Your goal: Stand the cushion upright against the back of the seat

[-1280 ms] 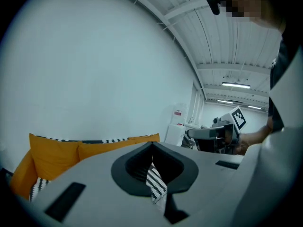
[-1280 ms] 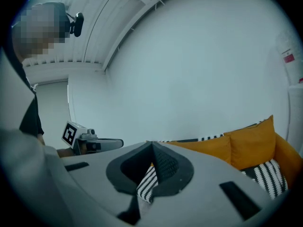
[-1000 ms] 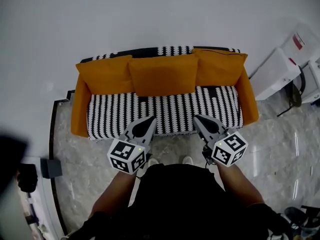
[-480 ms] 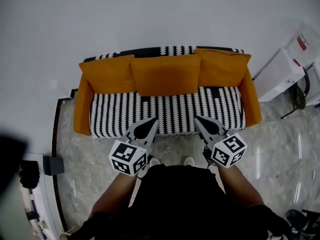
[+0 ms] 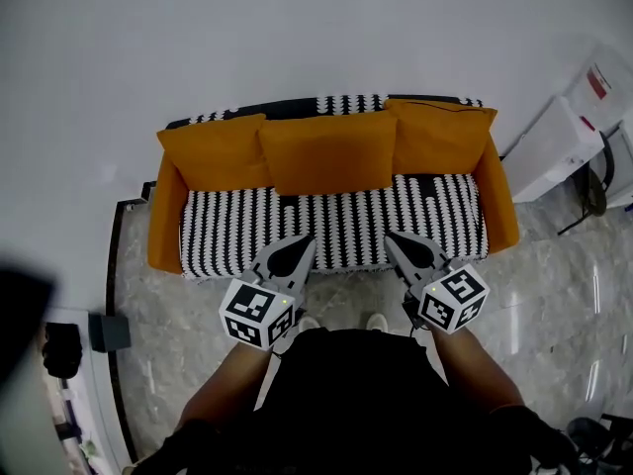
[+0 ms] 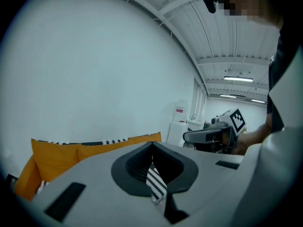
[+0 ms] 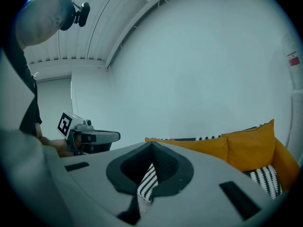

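My left gripper (image 5: pixel 300 242): clenched, empty, at the seat's front edge.
My right gripper (image 5: pixel 395 237): clenched, empty.
Middle orange fabric cushion (image 5: pixel 326 153): upright against the back of the black-and-white striped sofa (image 5: pixel 336 224).

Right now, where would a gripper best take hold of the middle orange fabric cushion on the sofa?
The middle orange fabric cushion stands upright against the striped sofa back, its sides overlapping the flanking orange cushions. Probably pinch its free upper edge, coming from the front and above.

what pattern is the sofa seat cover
Black-and-white zigzag stripes on the seat cover; head view shows it best.
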Demonstrator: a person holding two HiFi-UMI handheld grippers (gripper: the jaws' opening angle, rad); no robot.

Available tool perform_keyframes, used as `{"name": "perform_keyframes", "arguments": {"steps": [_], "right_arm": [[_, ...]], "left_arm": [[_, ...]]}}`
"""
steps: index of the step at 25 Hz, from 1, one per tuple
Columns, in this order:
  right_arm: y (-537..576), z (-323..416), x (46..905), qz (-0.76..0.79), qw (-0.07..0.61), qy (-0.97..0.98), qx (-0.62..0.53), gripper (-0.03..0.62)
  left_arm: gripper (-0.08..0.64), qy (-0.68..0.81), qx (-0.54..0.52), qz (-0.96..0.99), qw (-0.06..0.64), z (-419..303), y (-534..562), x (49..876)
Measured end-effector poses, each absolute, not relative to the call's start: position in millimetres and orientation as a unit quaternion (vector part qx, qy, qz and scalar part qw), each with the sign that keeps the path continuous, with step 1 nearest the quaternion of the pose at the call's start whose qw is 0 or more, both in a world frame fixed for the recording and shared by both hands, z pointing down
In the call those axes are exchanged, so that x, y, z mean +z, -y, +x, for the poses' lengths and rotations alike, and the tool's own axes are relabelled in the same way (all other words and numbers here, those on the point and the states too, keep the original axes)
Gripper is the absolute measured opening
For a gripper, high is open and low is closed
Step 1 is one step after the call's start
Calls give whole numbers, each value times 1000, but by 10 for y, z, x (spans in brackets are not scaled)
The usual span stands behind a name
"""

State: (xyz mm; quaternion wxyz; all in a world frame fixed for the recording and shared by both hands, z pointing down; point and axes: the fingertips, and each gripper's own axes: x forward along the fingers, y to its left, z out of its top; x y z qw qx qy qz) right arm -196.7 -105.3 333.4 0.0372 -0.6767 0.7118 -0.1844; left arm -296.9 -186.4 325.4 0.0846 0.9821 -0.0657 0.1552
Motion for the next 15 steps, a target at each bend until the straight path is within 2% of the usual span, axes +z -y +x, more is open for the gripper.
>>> {"name": "perform_keyframes", "arguments": {"steps": [15], "right_arm": [[1051, -1952, 3339, -680, 47, -707, -187, 35]], "left_arm": [[15, 66, 154, 982, 84, -2971, 1910, 3237]]}}
